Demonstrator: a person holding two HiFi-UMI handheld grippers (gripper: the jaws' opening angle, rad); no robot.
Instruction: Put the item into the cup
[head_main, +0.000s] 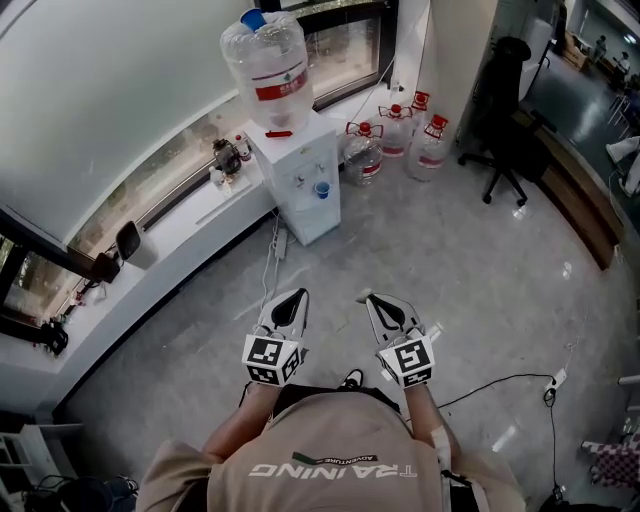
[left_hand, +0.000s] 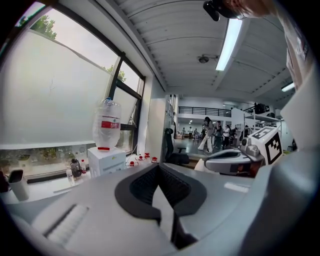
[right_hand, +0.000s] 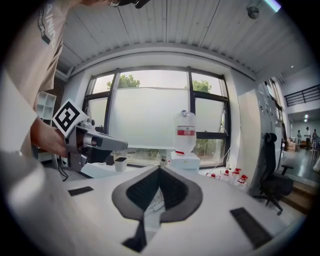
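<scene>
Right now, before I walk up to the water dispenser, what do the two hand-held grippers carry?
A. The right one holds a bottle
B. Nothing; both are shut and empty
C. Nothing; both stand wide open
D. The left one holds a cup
B: the left hand-held gripper and the right hand-held gripper each show jaws meeting at the tips with nothing between them, held out over the floor.

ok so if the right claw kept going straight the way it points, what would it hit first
Most likely the water dispenser, just beyond the shut tips of the right claw and slightly right of its line. Nothing shows in between, but depth is unclear.
</scene>
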